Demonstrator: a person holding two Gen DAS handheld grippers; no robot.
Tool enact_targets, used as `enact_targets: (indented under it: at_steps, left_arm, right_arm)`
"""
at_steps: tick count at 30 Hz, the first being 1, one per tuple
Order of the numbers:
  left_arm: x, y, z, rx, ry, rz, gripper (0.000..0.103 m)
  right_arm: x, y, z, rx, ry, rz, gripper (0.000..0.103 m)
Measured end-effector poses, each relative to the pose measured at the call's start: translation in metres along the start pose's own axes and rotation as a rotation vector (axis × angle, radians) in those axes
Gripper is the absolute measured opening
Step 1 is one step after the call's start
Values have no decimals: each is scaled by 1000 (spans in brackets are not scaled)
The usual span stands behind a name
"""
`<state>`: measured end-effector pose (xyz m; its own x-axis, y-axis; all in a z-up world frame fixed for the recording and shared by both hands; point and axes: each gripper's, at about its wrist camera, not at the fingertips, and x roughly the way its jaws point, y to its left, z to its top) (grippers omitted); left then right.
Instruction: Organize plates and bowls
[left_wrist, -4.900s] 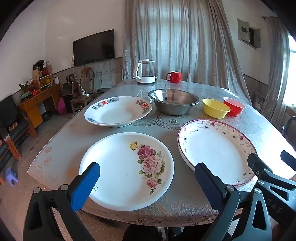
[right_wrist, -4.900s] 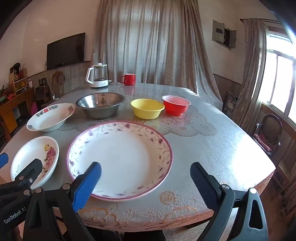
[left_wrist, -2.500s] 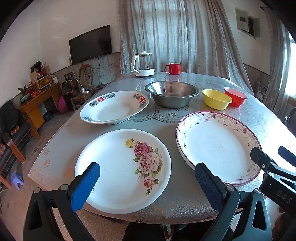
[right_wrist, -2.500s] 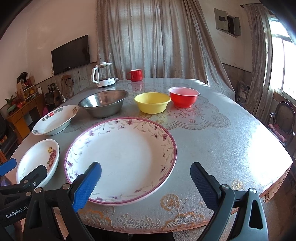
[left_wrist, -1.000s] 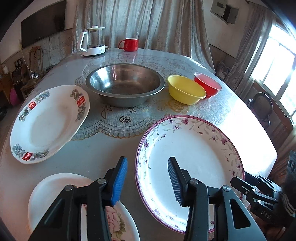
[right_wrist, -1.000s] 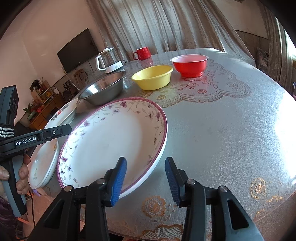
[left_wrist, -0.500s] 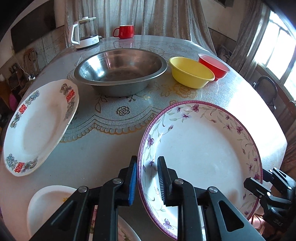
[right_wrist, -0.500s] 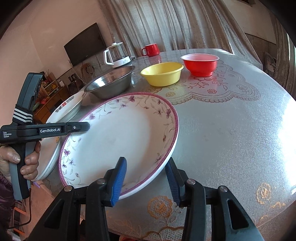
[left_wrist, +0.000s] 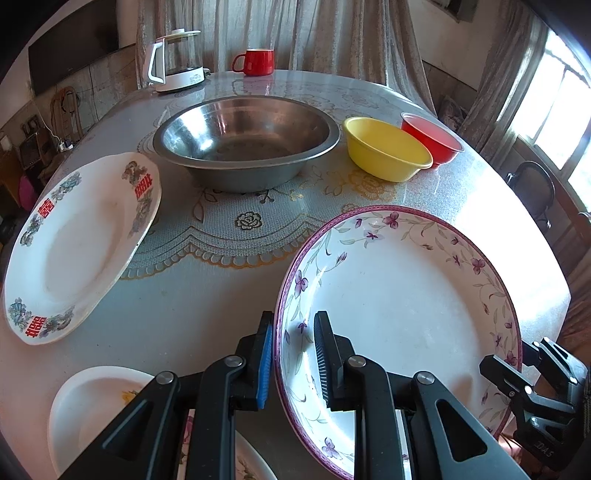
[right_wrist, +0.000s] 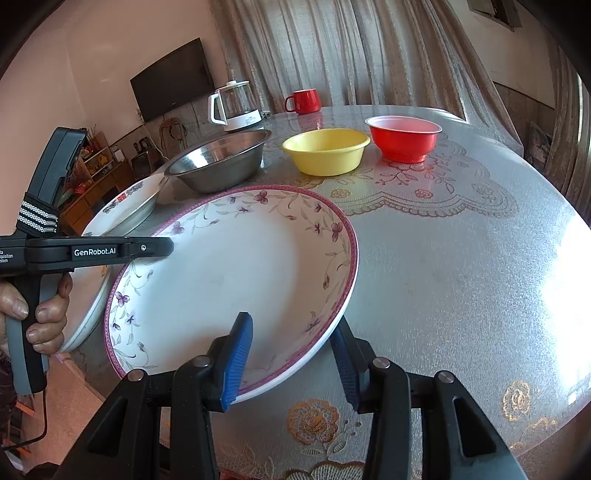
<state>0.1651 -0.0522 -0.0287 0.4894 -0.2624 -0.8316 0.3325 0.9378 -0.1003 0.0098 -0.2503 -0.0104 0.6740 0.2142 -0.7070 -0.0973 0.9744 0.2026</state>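
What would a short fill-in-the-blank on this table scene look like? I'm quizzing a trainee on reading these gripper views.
1. Both grippers straddle the rim of the ____-rimmed flowered plate.
2. The yellow bowl sits between the red bowl and the ____ bowl.
3. Beside the kettle stands a red ____.
4. The left gripper has one finger over and one ____ the plate's rim.

Missing words: purple; steel; mug; outside

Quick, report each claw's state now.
Left claw: shut on the purple-rimmed plate.
Right claw: straddling that plate's near rim, grip cannot be told.
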Motion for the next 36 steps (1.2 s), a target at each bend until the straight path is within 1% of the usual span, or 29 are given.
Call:
enact_targets:
  at_steps: [3, 6, 12, 16, 18, 20, 23, 25, 28, 31, 32, 34, 36]
  left_arm:
    - [-3, 0, 4, 0, -22, 33, 21]
    - [-5, 6, 8, -26, -29, 26, 21]
    - [1, 13, 16, -58, -23, 44, 21]
    - [10, 18, 21, -79, 7, 44, 21]
    - [13, 18, 21, -78, 10, 51, 21]
    - [15, 21, 24, -87, 11, 55, 21]
    - [17, 24, 28, -90, 4, 61, 21]
    - [17, 24, 26, -83, 1, 65, 21]
    - [15, 24, 22, -81, -8, 65, 21]
    - [13, 22, 20, -82, -16, 78, 24]
    - [12, 22, 18, -81, -17, 82, 27]
    - [13, 20, 16, -82, -6, 94, 27]
    - [10, 19, 12, -77, -15, 100, 29]
  right_arm:
    - [-1, 4, 4, -19, -19, -2, 43]
    - [5, 7, 10, -33, -11, -9, 43]
    - [17, 7, 18, -23, 4, 3, 42]
    - [26, 8, 26, -31, 14, -8, 42]
    - [29, 5, 30, -19, 17, -6, 42]
    - [31, 5, 35, -24, 12, -15, 39]
    - [36, 6, 40, -31, 10, -16, 39]
    - [41, 7, 41, -37, 22, -34, 38]
    - [42, 7, 40, -40, 25, -31, 38]
    - [42, 8, 40, -41, 28, -38, 38]
    - [42, 8, 41, -43, 30, -44, 38]
    - [42, 9, 41, -41, 34, -51, 38]
    - [42, 10, 41, -41, 39, -56, 38]
